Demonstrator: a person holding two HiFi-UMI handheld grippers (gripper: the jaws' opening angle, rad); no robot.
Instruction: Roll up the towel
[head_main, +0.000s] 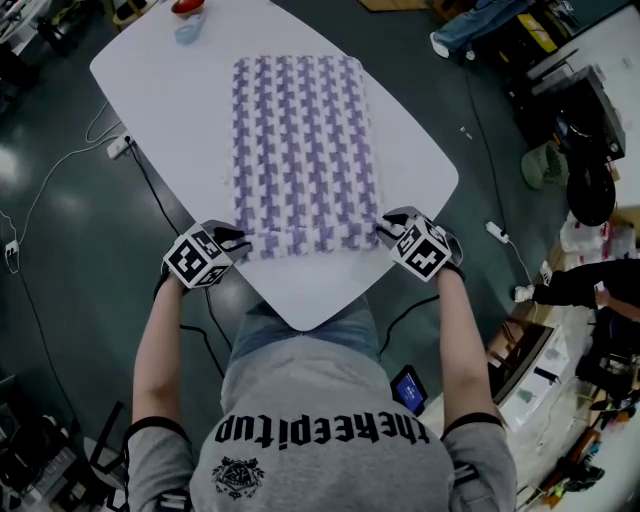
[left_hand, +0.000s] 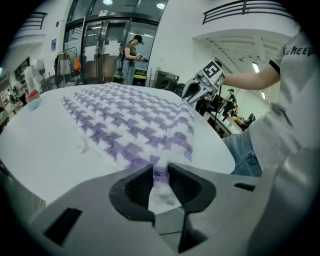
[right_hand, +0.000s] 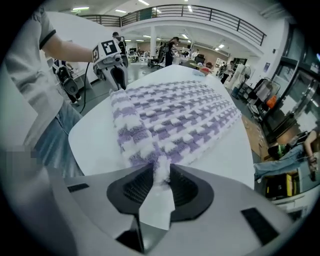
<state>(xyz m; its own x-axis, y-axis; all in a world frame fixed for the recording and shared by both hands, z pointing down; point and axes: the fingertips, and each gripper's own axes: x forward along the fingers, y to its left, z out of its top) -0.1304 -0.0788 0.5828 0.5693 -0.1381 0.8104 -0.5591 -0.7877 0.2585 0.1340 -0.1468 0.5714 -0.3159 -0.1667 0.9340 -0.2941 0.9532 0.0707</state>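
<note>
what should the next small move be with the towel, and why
Probably turn both near corners a little way over, toward the far end. The left claw and right claw each pinch a near corner of the towel; only a slim fold has formed at that edge, and most of it lies flat on the table.

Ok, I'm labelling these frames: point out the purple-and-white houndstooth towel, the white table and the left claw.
Purple-and-white houndstooth towel (head_main: 305, 150): head view, middle of its flat part.
White rounded table (head_main: 160, 90): head view, bare top left of the towel.
Left claw (left_hand: 160, 169): left gripper view, midway between its tips.
</note>
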